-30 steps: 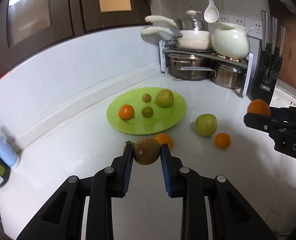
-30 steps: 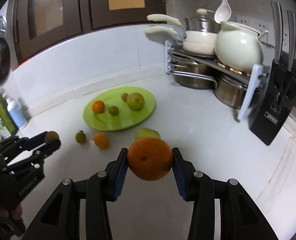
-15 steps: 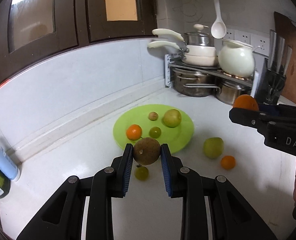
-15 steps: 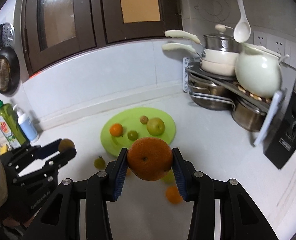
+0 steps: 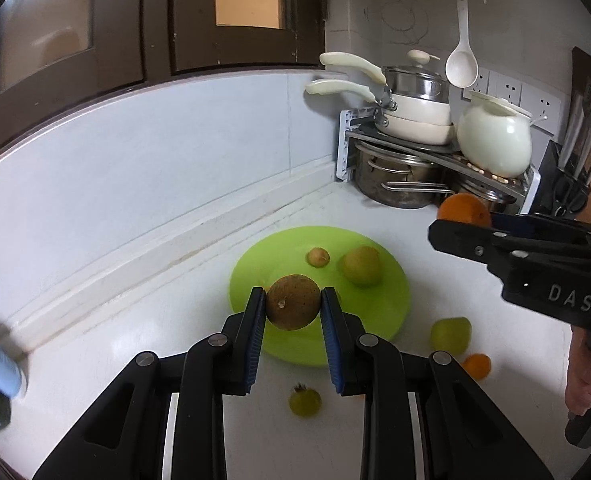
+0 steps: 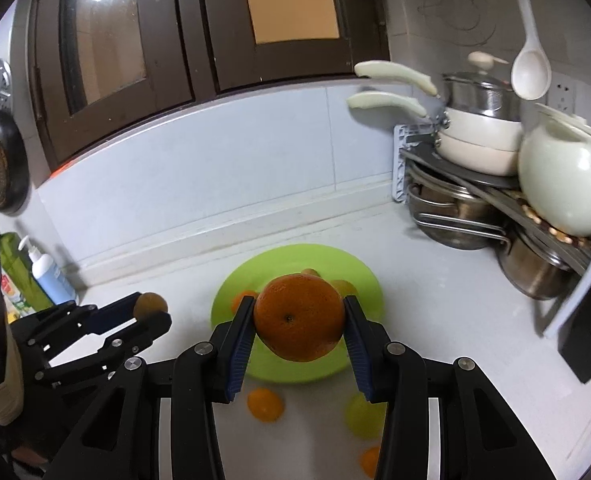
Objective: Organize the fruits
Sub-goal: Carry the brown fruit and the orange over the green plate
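From the left wrist view, the left gripper (image 5: 293, 307) has its jaws clamped on a brown round fruit (image 5: 292, 302), held above the near edge of the green plate (image 5: 391, 312) on the white desk (image 5: 143, 320). On the plate sit a small brown fruit (image 5: 317, 257) and a yellow-green fruit (image 5: 361, 265). Near the plate, on the desk, lie a small green fruit (image 5: 304, 401), a green apple (image 5: 450, 335) and a small orange (image 5: 477, 366). At the right, the right gripper (image 5: 461, 220) carries a large orange (image 5: 463, 209).

From the right wrist view, the right gripper (image 6: 298, 322) has its jaws clamped on the large orange (image 6: 298, 317), above the green plate (image 6: 359, 276). At the left, the left gripper (image 6: 149, 312) holds the brown round fruit (image 6: 150, 305). On the desk (image 6: 435, 312), nearer than the plate, lies a small orange (image 6: 265, 404). A pot rack (image 6: 475, 184) stands far right.
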Available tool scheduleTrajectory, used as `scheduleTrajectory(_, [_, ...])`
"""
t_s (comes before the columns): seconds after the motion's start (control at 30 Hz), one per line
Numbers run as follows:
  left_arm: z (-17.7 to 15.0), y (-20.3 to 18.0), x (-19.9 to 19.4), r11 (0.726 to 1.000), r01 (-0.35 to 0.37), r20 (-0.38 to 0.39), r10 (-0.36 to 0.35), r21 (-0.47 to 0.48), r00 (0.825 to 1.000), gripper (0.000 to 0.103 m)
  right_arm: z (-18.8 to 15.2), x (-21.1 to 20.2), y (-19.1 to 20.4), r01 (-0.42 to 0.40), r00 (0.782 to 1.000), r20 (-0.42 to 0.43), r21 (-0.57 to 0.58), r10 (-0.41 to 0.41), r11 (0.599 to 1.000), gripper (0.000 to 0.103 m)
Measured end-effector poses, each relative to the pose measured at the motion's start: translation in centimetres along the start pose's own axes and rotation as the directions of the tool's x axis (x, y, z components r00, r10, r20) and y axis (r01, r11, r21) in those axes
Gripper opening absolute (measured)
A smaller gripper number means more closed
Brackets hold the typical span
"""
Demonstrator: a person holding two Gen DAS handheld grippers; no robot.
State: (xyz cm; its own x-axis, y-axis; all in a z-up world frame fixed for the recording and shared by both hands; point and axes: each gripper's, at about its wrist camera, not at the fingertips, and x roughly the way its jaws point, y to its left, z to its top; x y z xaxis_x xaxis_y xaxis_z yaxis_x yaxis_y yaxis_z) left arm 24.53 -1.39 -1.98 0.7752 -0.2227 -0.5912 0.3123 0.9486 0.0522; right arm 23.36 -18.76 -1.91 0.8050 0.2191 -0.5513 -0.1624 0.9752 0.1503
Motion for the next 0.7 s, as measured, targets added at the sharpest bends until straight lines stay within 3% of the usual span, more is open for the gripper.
scheduleTrajectory(0.37, [3.2, 0.8, 6.5, 0.998, 0.019, -0.081, -0.014, 0.057, 0.997, 0.028, 2.8, 6.1, -0.8, -0.03, 0.993, -0.114, -0.052, 0.024, 0.998, 0.044])
scheduleTrajectory(0.7, [3.5, 0.8, 12.0, 0.998, 0.032, -0.163, -0.022, 0.057, 0.986, 0.028, 2.6, 11.8, -2.1, -0.064, 0.969, -0.244, -0.088, 0.041, 0.994, 0.044])
